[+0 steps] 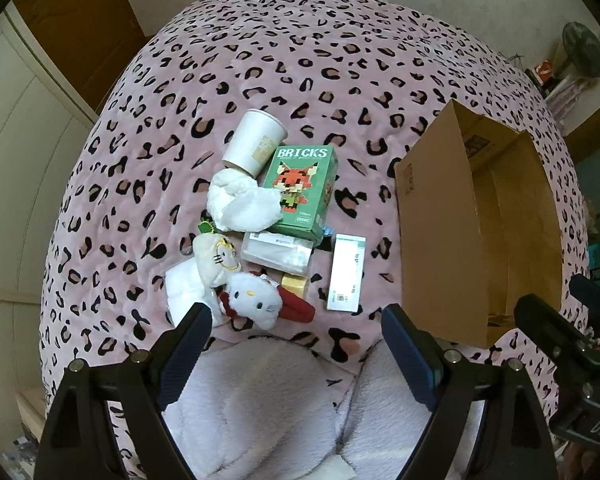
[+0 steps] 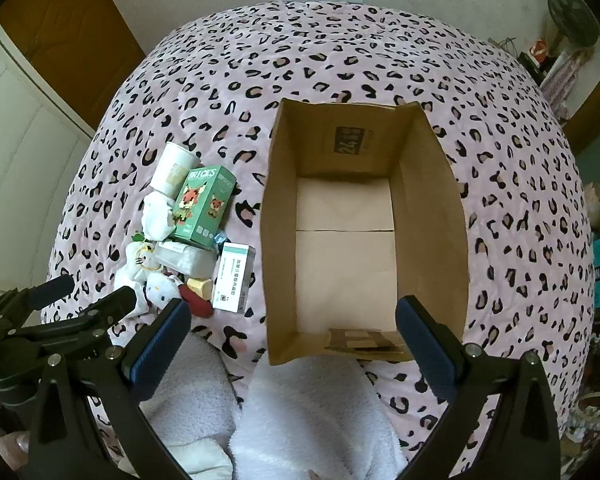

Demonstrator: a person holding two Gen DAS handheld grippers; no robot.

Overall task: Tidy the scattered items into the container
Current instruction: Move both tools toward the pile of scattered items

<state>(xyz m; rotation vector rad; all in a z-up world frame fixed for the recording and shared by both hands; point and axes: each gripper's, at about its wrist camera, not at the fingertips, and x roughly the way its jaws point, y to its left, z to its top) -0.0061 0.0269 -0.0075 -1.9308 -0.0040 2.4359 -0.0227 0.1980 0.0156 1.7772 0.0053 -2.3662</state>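
A pile of items lies on the leopard-print bed: a white paper cup (image 1: pixel 253 142), a green BRICKS box (image 1: pixel 300 192), a white cloth (image 1: pixel 242 204), a Hello Kitty plush (image 1: pixel 256 300), a cream plush charm (image 1: pixel 216 256), a clear packet (image 1: pixel 278 252), a small yellow block (image 1: pixel 295 284) and a white-green carton (image 1: pixel 346 272). An open cardboard box (image 2: pixel 432 216) stands to their right, holding only paper lining. My left gripper (image 1: pixel 296 340) hovers open just before the plush. My right gripper (image 2: pixel 292 328) is open above the box's near edge.
A fluffy white blanket (image 1: pixel 280 400) lies at the bed's near edge under both grippers. A wardrobe (image 1: pixel 20 160) stands to the left and a fan (image 2: pixel 572 12) with clutter at the far right. The far bed (image 2: pixel 340 60) is bare cover.
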